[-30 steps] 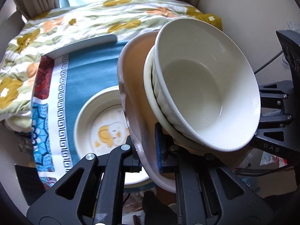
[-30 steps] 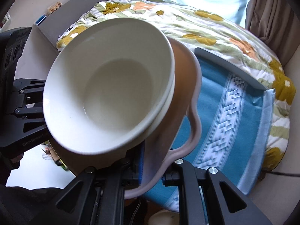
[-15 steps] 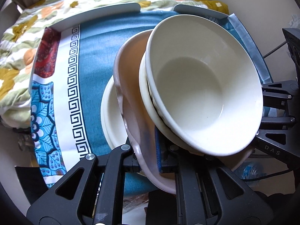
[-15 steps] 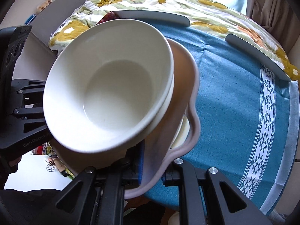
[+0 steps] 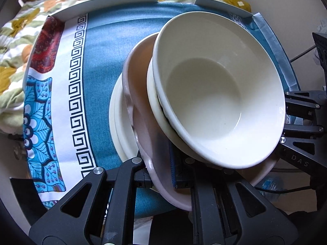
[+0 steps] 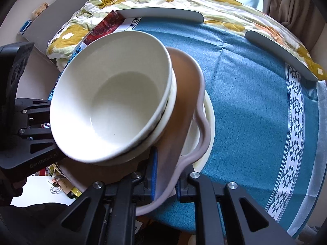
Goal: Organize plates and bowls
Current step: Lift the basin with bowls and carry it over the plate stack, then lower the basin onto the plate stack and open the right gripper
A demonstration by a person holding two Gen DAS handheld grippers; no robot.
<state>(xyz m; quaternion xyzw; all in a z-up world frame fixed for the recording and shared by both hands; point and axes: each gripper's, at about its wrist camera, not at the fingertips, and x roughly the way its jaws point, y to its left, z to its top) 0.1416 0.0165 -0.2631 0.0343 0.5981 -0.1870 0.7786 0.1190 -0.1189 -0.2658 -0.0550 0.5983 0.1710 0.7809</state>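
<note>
Both grippers hold one pink scalloped plate (image 5: 143, 126) by opposite rims. My left gripper (image 5: 161, 169) is shut on its near rim. My right gripper (image 6: 165, 181) is shut on the other rim of the same plate (image 6: 184, 81). Two nested white bowls (image 5: 216, 89) sit on the plate, also seen in the right wrist view (image 6: 110, 102). The stack hangs tilted just above a cream plate (image 5: 118, 122) lying on the blue tablecloth (image 5: 102, 51); that plate's edge shows in the right wrist view (image 6: 210, 122). I cannot tell whether the pink plate touches it.
The cloth covers a round table (image 6: 255, 102) with grey raised rim pieces (image 6: 163, 12) at the far side. A flowered quilt (image 5: 24, 20) lies beyond. A patterned white and red cloth border (image 5: 77, 81) runs along the left.
The held stack has moved over and lower toward the cream plate, which is now mostly hidden under the pink plate. Both grippers stay shut.
</note>
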